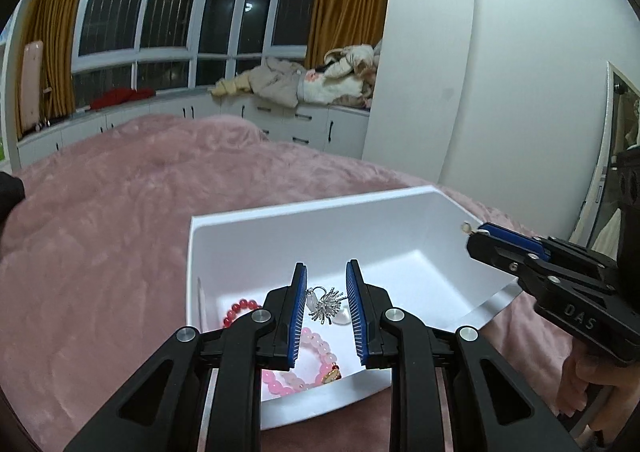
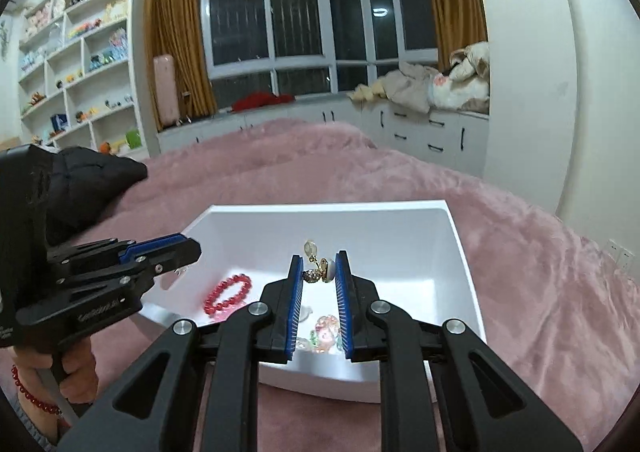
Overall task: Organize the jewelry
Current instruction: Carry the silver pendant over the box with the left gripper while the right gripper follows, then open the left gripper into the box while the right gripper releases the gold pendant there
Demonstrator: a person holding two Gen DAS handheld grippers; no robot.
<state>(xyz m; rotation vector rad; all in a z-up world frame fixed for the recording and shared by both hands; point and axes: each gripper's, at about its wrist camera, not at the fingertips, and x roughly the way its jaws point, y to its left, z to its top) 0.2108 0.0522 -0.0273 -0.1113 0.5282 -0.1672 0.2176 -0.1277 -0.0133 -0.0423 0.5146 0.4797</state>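
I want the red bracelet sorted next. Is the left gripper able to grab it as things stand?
Probably not yet: the left gripper is shut on a silver ornament. The red bracelet lies uncovered in the box, close by, so nothing else seems to block it.

we see a smooth, matt white plastic box (image 2: 400, 228) resting on fluffy pink plush cloth (image 2: 520, 272). inside it, glossy red beads (image 2: 228, 294) and shiny silver metal jewelry (image 1: 326, 306) catch light.
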